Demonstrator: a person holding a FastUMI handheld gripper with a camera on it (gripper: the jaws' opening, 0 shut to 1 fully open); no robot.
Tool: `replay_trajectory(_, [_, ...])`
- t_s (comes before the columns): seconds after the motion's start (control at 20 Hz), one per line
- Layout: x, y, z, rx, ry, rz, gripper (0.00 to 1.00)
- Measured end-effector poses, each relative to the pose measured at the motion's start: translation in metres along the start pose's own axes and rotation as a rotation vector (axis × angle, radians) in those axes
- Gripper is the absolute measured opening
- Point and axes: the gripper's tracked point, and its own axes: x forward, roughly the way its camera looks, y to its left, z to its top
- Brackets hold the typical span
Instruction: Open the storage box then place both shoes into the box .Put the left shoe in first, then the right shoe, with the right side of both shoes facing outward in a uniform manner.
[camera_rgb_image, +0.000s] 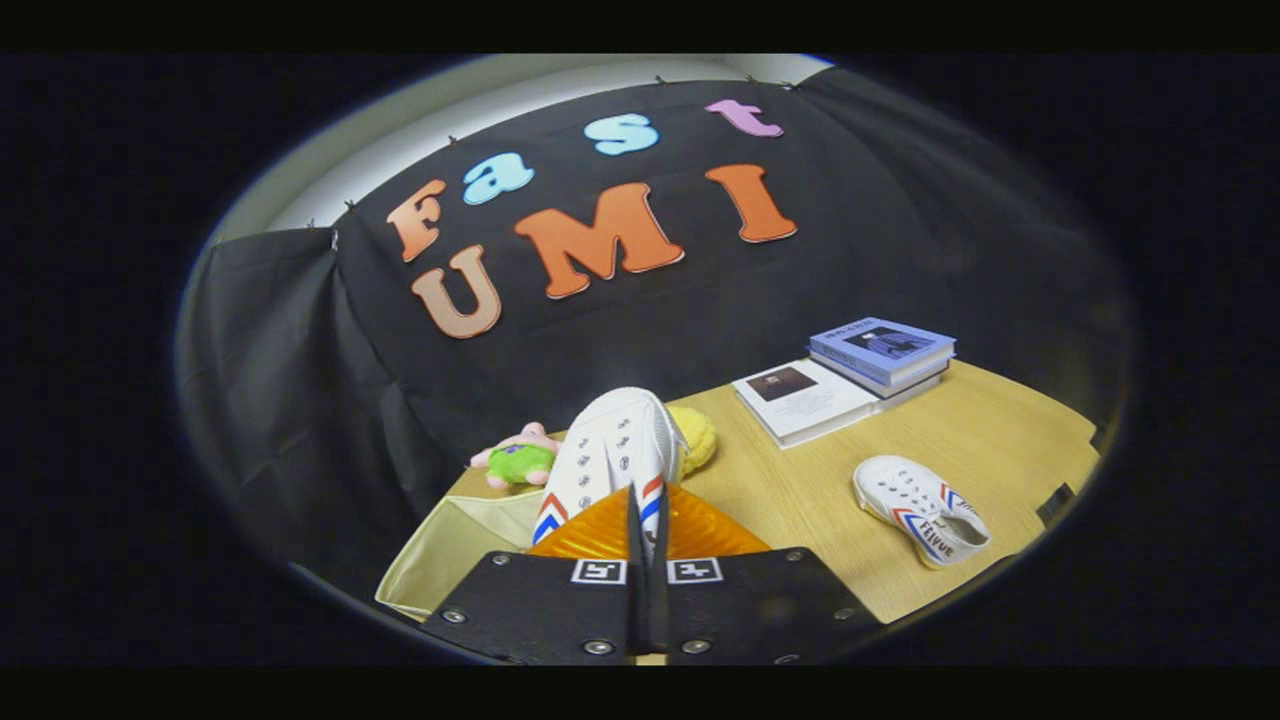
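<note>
My gripper (640, 515) is shut on a white shoe (615, 450) with red and blue chevron stripes; both fingers pinch its heel end and its toe points away from me. The shoe hangs above the open cream storage box (455, 545), whose inside shows just left of the fingers. The second white shoe (920, 510) of the same kind lies on its side on the wooden table (1000, 440), to the right of the fingers.
A pink and green plush toy (518, 460) and a yellow plush (697, 435) lie beyond the held shoe. Books (880, 352) are stacked at the table's far right, a white one (805, 400) beside them. Black cloth walls the booth behind.
</note>
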Motion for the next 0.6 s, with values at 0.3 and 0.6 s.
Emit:
replay_trajectory(0.3, [0.012, 0.078, -0.016, -0.029, 0.026, 0.082, 0.01])
replay_trajectory(0.6, [0.023, 0.140, -0.067, -0.083, 0.084, 0.143, 0.00])
